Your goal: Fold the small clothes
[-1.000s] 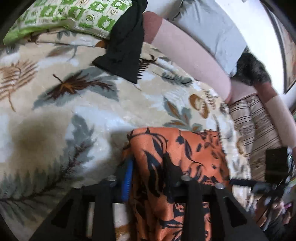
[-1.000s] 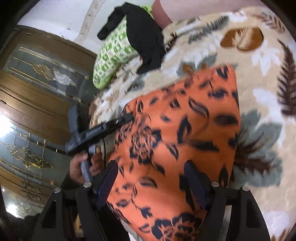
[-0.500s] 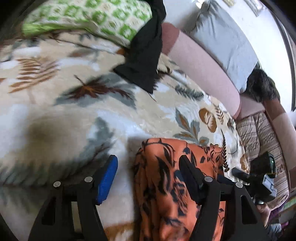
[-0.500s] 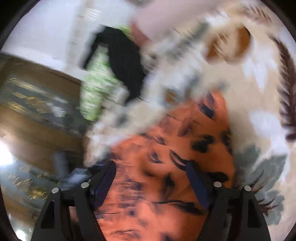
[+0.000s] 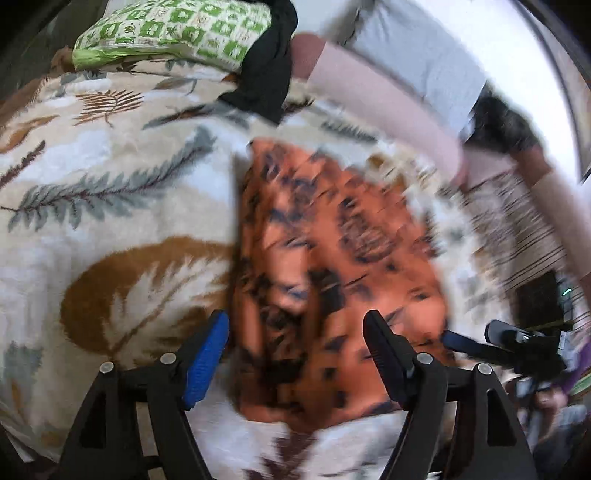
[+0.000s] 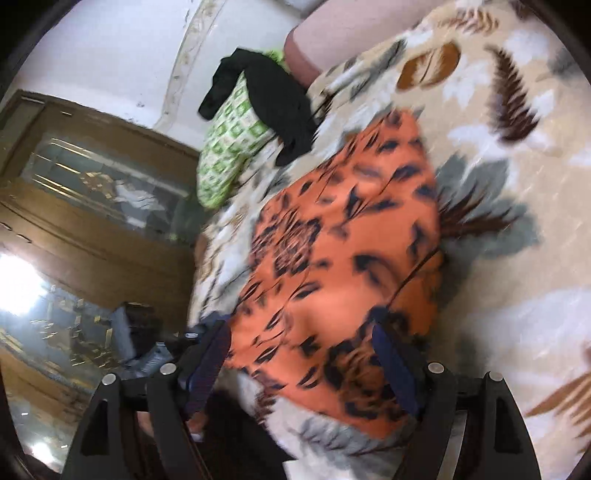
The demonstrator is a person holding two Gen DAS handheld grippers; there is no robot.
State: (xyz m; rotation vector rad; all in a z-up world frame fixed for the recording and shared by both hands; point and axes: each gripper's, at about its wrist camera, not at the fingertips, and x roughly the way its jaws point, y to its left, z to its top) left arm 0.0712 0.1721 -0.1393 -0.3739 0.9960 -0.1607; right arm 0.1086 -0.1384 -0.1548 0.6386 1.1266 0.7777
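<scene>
A: Fleece blanket (image 5: 110,206), leaf-patterned, covers the surface. At the far left a green pillow (image 5: 177,33) lies on it with a black garment (image 5: 266,77) draped over its end.

B: And the task item?

A: Orange cloth (image 5: 332,258) with black print lies folded at mid-blanket, blurred in both views. Left gripper (image 5: 295,350) hovers over its near edge, fingers spread wide, one on each side, gripping nothing.

B: Right side?

A: Right gripper (image 6: 303,365) is likewise spread, straddling the cloth's (image 6: 343,266) near end. Contact cannot be judged through the blur. A pink bolster (image 5: 380,99) runs along the blanket's far right edge.
</scene>
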